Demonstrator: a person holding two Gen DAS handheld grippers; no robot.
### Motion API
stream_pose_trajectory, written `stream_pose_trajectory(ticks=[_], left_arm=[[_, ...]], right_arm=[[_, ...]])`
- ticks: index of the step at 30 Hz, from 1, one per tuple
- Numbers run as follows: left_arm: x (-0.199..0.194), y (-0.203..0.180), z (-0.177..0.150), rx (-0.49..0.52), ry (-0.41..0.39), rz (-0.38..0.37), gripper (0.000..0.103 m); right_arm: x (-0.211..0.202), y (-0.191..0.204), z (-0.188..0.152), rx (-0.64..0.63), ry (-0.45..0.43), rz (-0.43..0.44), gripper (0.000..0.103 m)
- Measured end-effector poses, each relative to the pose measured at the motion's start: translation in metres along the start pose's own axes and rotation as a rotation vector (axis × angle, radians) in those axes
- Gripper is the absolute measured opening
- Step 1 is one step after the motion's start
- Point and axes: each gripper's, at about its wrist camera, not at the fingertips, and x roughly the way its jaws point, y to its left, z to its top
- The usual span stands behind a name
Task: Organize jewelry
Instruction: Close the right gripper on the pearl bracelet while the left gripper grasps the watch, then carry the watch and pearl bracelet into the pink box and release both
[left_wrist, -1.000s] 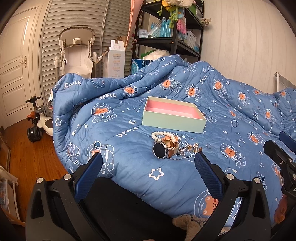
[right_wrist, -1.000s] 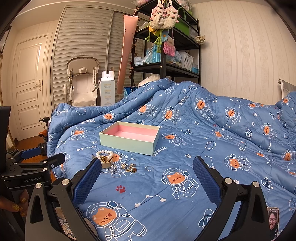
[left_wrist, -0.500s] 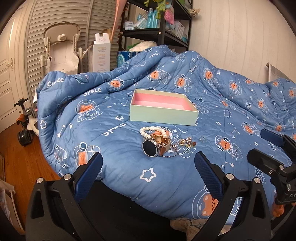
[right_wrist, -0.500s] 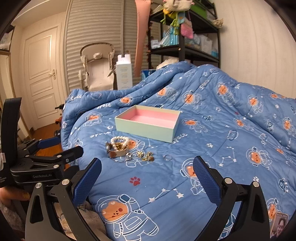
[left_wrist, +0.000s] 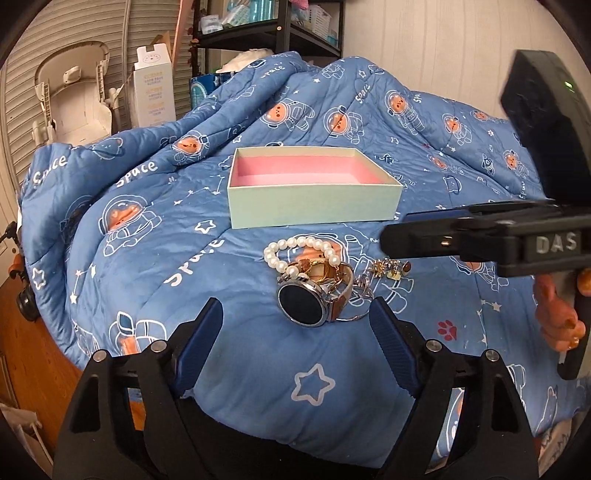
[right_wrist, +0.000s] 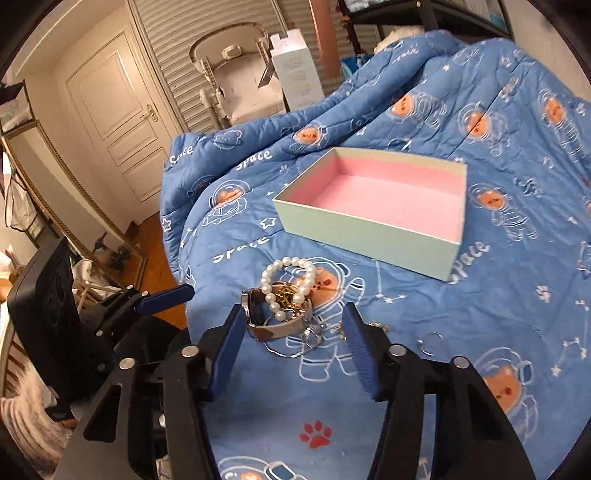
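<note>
A pile of jewelry lies on the blue quilt: a pearl bracelet, a watch with a tan strap, gold pieces and small charms. In the right wrist view the pearl bracelet and the watch lie between my finger pads. A mint box with pink lining stands open just behind the pile; it also shows in the right wrist view. My left gripper is open, just in front of the watch. My right gripper is open around the pile. A thin ring lies to the right.
The quilt hangs over the bed's edge down to a wooden floor at left. A black shelf, a white carton and a baby seat stand behind the bed. A door is at far left.
Both grippers have moved in close to the jewelry pile. Their jaws have narrowed but stay open. The right gripper now reaches across the left wrist view.
</note>
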Motion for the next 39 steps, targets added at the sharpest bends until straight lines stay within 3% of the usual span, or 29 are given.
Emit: stream_pose_trajectory(ticks=[3,10,14,16,19,25,39], left_arm=[[0.007,0.000,0.004,0.042,-0.011,-0.016,0.081],[0.026,0.000,0.011,0.096,0.004,-0.060,0.081],[0.035,-0.001,0.012,0.100,0.016,-0.090,0.080],[0.038,-0.004,0.012,0.117,0.023,-0.093,0.071],[0.041,-0.006,0.012,0.121,0.029,-0.107,0.054],[0.037,-0.009,0.011,0.135,0.016,-0.119,0.045],[0.017,-0.017,0.015,0.157,-0.020,-0.165,0.044]], right_arm=[[0.021,-0.006,0.011,0.060,0.050,0.027,0.036],[0.053,-0.027,0.019,0.173,0.148,0.034,0.032],[0.065,-0.035,0.020,0.220,0.183,0.056,0.025],[0.068,-0.036,0.021,0.237,0.193,0.072,0.020],[0.068,-0.036,0.022,0.239,0.183,0.072,0.010],[0.058,-0.032,0.023,0.206,0.146,0.079,0.010],[0.011,-0.009,0.042,0.106,0.017,0.143,0.009]])
